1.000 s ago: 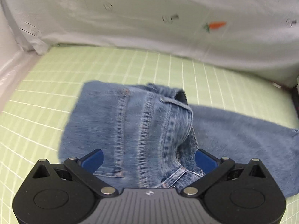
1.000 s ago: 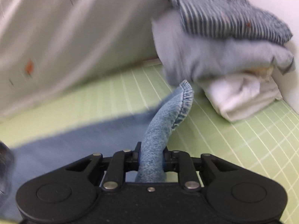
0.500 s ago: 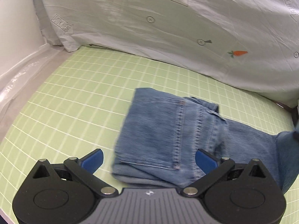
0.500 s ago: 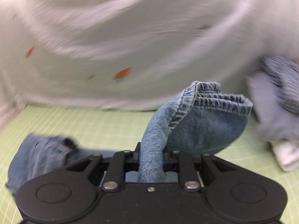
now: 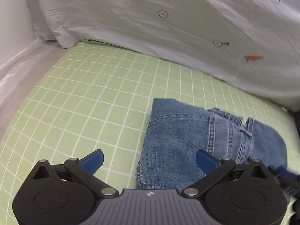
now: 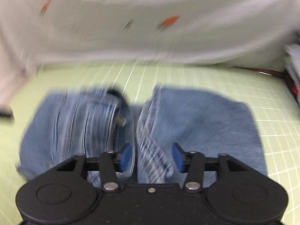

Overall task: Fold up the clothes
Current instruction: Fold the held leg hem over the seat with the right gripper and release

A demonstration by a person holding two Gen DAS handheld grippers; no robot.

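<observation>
Blue jeans [image 5: 187, 135] lie folded on the green grid mat [image 5: 84, 93], waistband and belt loops toward the right. My left gripper [image 5: 150, 159] hovers open over the jeans' left edge; its right finger is above the denim, its left finger above bare mat. In the blurred right wrist view the jeans [image 6: 196, 116] form two heaps, with a stitched hem running up between the blue pads. My right gripper [image 6: 152, 156] is open, its pads standing apart on either side of that hem. A blurred blue shape at the left view's lower right edge may be that gripper.
A white sheet with small carrot prints [image 5: 168, 28] hangs along the back of the mat. A white wall and plastic strip [image 5: 15, 60] border the left side. Blurred stacked clothes [image 6: 294, 60] sit at the far right. Bare mat lies left of the jeans.
My right gripper swung left carrying the leg hem over the jeans, came down and opened. The left gripper shifted left, staying open, so the jeans now sit to its right.
</observation>
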